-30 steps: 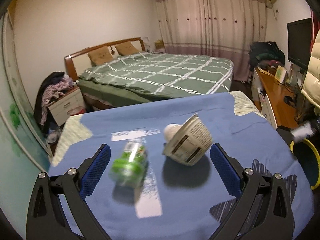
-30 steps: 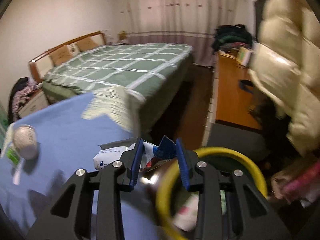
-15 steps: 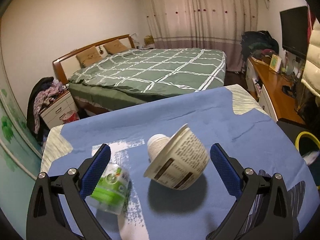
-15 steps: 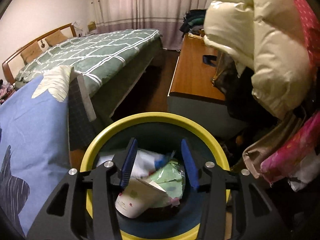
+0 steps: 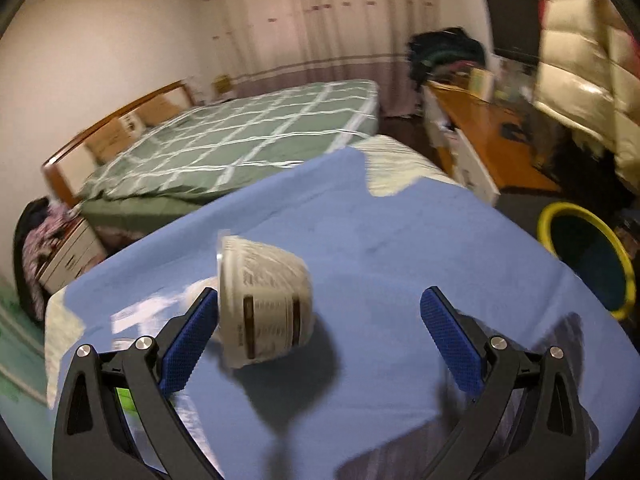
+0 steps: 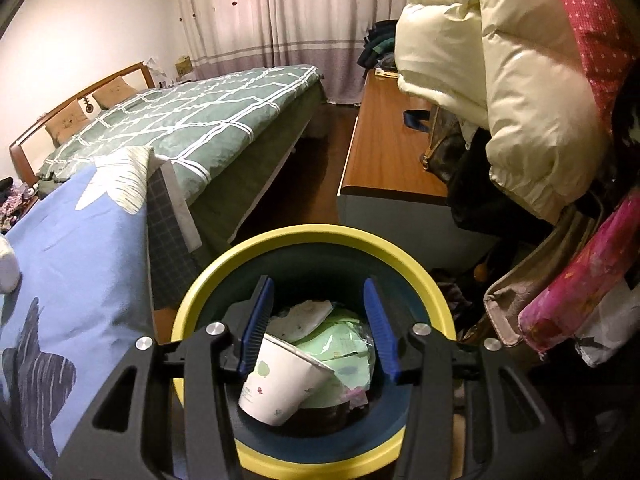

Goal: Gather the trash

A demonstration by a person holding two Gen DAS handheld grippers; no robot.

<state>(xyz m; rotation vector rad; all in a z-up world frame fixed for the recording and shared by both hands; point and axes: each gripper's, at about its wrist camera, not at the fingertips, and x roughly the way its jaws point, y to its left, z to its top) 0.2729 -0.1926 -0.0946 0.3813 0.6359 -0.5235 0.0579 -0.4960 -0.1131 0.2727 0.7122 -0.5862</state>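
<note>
Blue-padded tools, both spread open and empty.
Right tool (image 6: pixel 318 322) hangs over the yellow-rimmed dark bin (image 6: pixel 400 256), lower centre, with a white paper cup (image 6: pixel 280 386) inside. Left tool (image 5: pixel 320 332) frames a printed paper bowl (image 5: pixel 264 300) lying sideways on the blue-clothed tabletop (image 5: pixel 400 240).

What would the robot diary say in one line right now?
left gripper: open, around paper bowl on blue cloth | right gripper: open, empty, over yellow-rimmed bin | paper cup inside bin

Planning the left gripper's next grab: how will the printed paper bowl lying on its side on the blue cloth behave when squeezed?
The printed paper bowl is probably light and thin-walled, so it may crumple. Lying on its round side, it could roll. The open left gripper touches it with one finger only.
</note>
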